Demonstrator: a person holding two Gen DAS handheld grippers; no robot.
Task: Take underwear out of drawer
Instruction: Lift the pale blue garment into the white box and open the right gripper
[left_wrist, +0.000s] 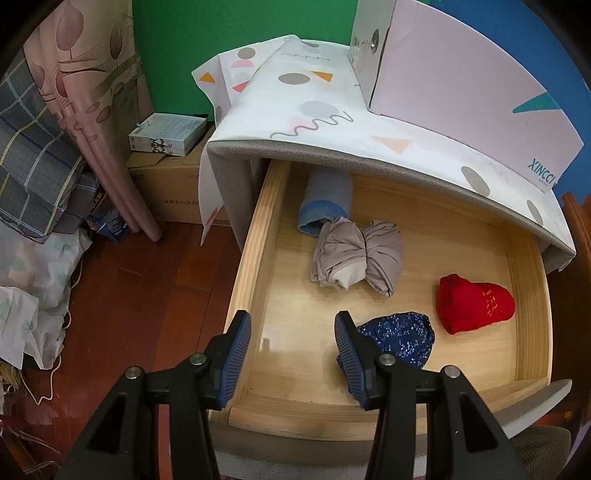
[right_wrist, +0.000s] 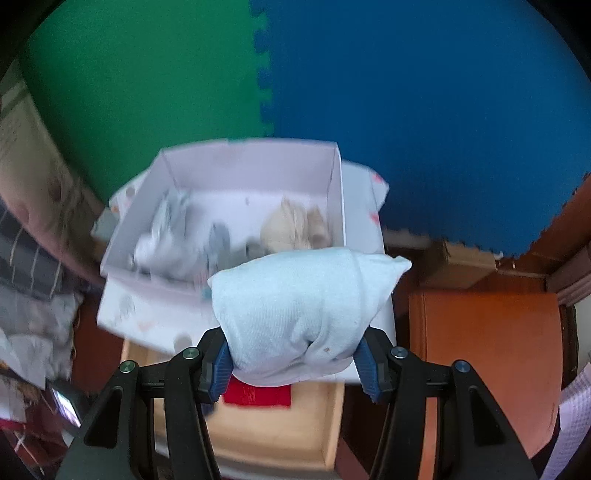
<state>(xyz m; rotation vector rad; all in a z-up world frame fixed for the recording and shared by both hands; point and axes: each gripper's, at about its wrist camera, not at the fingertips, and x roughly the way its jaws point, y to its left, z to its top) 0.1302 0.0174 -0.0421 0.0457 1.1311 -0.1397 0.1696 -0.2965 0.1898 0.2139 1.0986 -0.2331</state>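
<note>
- One pale blue rolled underwear bundle (right_wrist: 303, 314) sits low in the centre of the right wrist view, pinched between the blue pads of the right gripper (right_wrist: 295, 360), which press into its two sides.
- It hangs in the air above the open wooden drawer (right_wrist: 273, 439), in front of one pale pink box (right_wrist: 255, 162) in the middle of that frame.
- The box holds several pieces of cloth, grey-white at its left and cream at its right; blur keeps me from counting them.
- In the left wrist view the drawer (left_wrist: 255, 258) fills the centre and holds four rolled pieces: one grey roll with a blue band (left_wrist: 325, 203) at the back, one beige bundle (left_wrist: 356, 254) in the middle, one red roll (left_wrist: 472, 302) at the right, one dark blue dotted piece (left_wrist: 399, 339) near the front.
- The left gripper (left_wrist: 293, 356) stands spread at the bottom of that frame with nothing between its pads, one finger (left_wrist: 236, 354) over the drawer's left wall, the other just beside the dark blue piece.
- A white patterned cloth (left_wrist: 332, 122) covers the cabinet top above the drawer, with the pink box (left_wrist: 461, 85) on it at upper right.
- Two stacked small cartons (left_wrist: 166, 133) lie on one cardboard box (left_wrist: 166, 192) at the left.
</note>
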